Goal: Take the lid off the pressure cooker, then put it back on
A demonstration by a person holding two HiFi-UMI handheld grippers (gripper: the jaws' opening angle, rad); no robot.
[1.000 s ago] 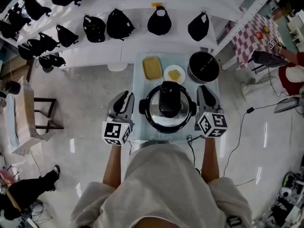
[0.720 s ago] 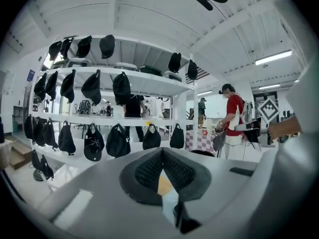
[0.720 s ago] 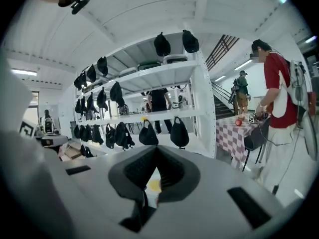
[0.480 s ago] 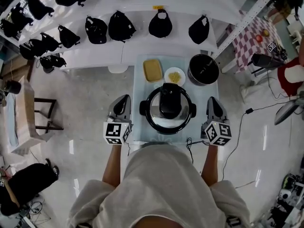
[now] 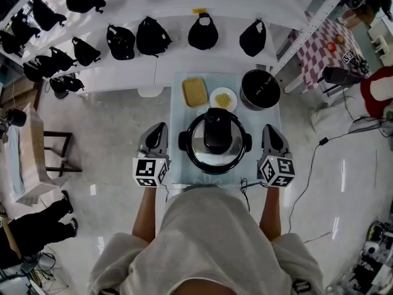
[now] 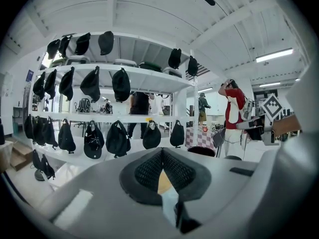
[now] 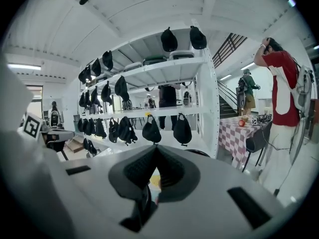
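pressure cooker [image 5: 215,143] sits mid tabletop [image 5: 179,106], toward near edge, lid [image 5: 216,131] on. L gripper [image 5: 158,128] just off left edge, jaws pressed together, nothing btwn. R gripper [image 5: 269,129] at right edge, jaws also together, empty. Both flank the cooker, apart from it. Far edge: yellow tray [image 5: 195,91], plate [image 5: 223,98], black pot [image 5: 260,89] at far-right corner.

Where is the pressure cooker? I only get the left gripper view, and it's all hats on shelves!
Observer: The pressure cooker sits on the table, just right of your left tool, lid on.
Operator: Where's my other tool?
Observer: The right tool is beside the pressure cooker's other side, shut and empty.
Operator: Anything else there?
Observer: A white plate of yellow food sits behind it.
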